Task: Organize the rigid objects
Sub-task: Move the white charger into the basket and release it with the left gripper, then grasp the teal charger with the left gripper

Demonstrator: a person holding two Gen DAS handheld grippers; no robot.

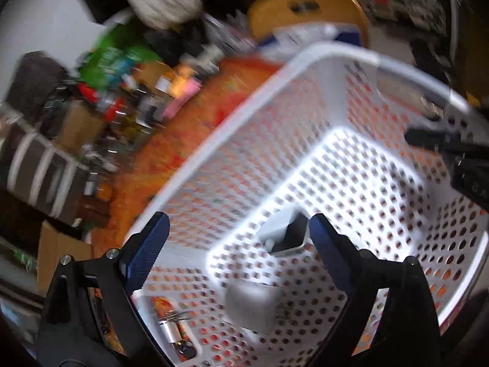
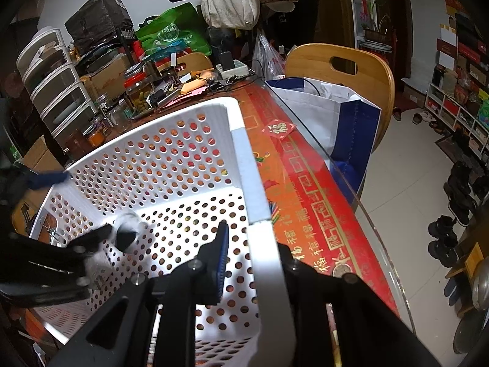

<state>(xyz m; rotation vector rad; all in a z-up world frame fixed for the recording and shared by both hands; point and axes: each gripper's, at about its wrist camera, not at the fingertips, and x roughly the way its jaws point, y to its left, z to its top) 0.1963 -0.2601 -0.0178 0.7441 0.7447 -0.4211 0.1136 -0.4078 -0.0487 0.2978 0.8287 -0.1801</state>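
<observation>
Hanging over a white perforated basket [image 1: 321, 98] on a red-patterned counter [image 1: 195, 128], the left gripper [image 1: 238, 238] shows its blue-padded fingers [image 1: 146, 244] spread wide with nothing pinched between them. On the basket floor beneath lies a small white-and-black object [image 1: 285, 234], too blurred to name, and a second pale grey blur [image 1: 252, 304] sits nearer the camera, its nature unclear. Motion smear softens the clutter along the counter's far side, and a wooden chair [image 1: 305, 9] stands beyond. At the right edge a dark piece of the other tool is cut off by the frame. From the right wrist, the right gripper [image 2: 253, 260] straddles the basket rim [image 2: 272, 269]: one blue-padded finger [image 2: 221, 253] sits inside the wall, the other is hidden behind the white plastic, the pair pressed onto the rim. At lower left the left tool's black frame covers part of the white-and-black object [image 2: 126, 235] on the basket floor. A blue-and-white bag [image 2: 330, 113] rests on the chair [image 2: 366, 70] beside the counter's glass edge.
</observation>
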